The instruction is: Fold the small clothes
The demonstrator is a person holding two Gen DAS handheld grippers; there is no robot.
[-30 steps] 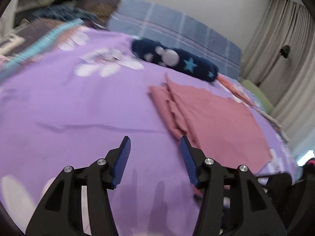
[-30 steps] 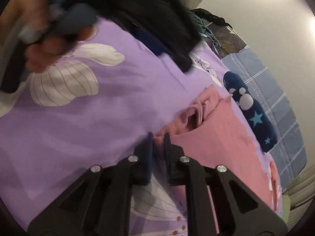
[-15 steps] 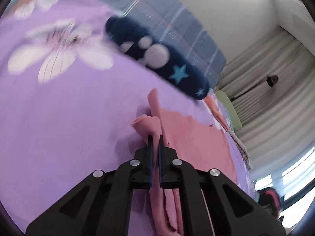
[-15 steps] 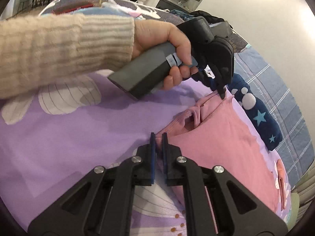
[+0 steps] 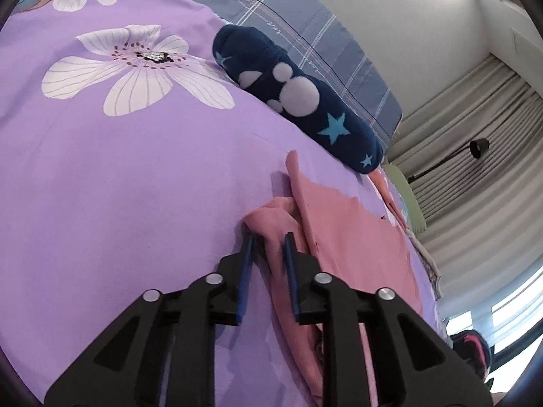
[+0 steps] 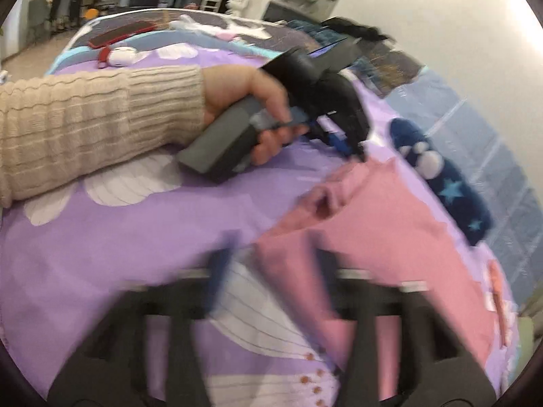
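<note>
The left claw [image 5: 266,240] stands parted, its blue pads on either side of a bunched fold of the pink garment [image 5: 353,234]. The garment lies on the purple flowered bedsheet [image 5: 101,169]. Beyond it rests a navy star-patterned plush [image 5: 298,95].

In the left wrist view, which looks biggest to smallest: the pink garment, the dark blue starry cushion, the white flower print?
1. Pink garment, though it lies nearest the camera.
2 and 3. Dark blue starry cushion and white flower print look alike; too close to rank.
</note>
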